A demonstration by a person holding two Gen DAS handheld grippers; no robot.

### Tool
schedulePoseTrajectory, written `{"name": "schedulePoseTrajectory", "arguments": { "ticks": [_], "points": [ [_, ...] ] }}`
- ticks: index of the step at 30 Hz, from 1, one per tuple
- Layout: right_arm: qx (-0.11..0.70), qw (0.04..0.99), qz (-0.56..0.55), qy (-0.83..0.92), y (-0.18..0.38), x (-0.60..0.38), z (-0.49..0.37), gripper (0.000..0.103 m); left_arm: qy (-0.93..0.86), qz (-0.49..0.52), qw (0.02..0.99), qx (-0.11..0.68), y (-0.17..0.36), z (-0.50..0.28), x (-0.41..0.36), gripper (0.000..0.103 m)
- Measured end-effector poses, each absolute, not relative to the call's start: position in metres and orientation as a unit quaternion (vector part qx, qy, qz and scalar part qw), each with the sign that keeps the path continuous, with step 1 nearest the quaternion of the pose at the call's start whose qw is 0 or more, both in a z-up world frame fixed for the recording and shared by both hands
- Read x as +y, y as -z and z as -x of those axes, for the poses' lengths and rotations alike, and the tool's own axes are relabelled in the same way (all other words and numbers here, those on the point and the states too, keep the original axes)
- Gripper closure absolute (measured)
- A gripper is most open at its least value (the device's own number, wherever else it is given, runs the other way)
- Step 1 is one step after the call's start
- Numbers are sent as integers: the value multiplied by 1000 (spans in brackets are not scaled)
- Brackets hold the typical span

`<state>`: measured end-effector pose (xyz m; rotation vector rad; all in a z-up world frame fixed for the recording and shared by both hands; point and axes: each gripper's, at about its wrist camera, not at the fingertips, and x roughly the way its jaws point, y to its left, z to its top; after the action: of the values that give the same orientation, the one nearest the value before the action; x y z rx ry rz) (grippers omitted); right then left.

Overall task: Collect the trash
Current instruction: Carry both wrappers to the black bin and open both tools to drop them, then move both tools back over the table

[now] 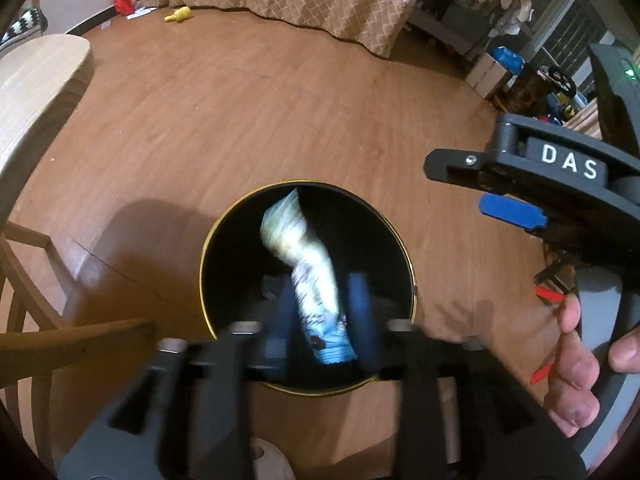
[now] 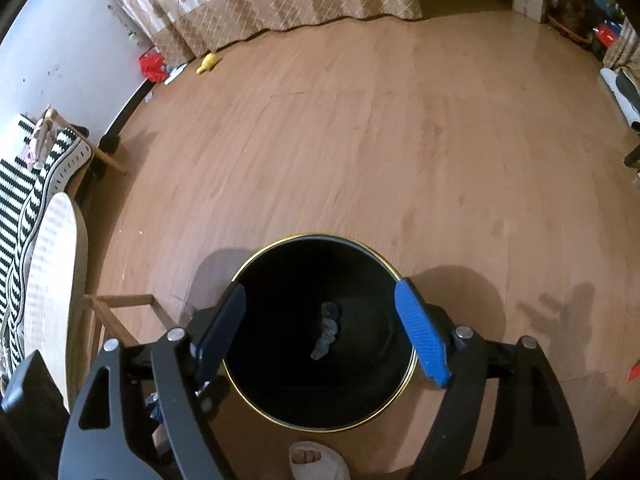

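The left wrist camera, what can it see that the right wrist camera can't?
Only the left wrist view shows a crumpled white and blue wrapper, blurred, between the left gripper's parted fingers over the bin, plus the right gripper and the hand holding it. Only the right wrist view shows a small dark scrap lying at the bin's bottom, a striped cloth, and a foot in a slipper. Both show the black bin with a gold rim, the wooden floor, the curtain and a yellow toy.
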<state>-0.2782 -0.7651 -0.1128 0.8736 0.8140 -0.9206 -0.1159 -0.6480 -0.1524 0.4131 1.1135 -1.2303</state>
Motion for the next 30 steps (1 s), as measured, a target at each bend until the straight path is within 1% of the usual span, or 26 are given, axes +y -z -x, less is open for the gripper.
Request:
{"name": "schedulePoseTrajectory", "arguments": {
  "ticks": [1, 2, 4, 6, 8, 11, 16, 19, 23, 25, 30],
  "points": [
    [368, 729, -396, 419, 112, -765, 279, 27, 541, -178, 661, 489, 151, 116, -648, 34],
    [368, 729, -397, 419, 112, -766, 279, 27, 539, -173, 668, 483, 150, 116, -648, 30],
    [367, 730, -397, 418, 111, -766, 280, 26, 542, -167, 669, 481, 146, 116, -647, 29],
    [364, 733, -394, 419, 110, -764, 280, 23, 537, -163, 674, 479, 141, 115, -645, 26],
    [361, 736, -390, 420, 107, -761, 279, 23, 533, -156, 682, 476, 133, 112, -637, 19],
    [345, 745, -391, 416, 98, -756, 275, 23, 522, -151, 698, 466, 112, 101, -616, 14],
    [333, 783, -360, 383, 71, -724, 243, 22, 489, -126, 745, 435, 59, 66, -543, 10],
    [337, 814, -330, 339, 51, -688, 206, 22, 443, -107, 792, 408, 26, 37, -472, 9],
    [354, 850, -291, 259, 30, -622, 147, 22, 367, -69, 832, 410, 7, -3, -377, 8],
    [368, 865, -268, 211, 22, -578, 114, 22, 326, -51, 847, 416, 0, -20, -328, 8],
    [393, 888, -218, 97, 9, -467, 41, 22, 214, -4, 889, 406, -14, -52, -192, 8]
  ]
}}
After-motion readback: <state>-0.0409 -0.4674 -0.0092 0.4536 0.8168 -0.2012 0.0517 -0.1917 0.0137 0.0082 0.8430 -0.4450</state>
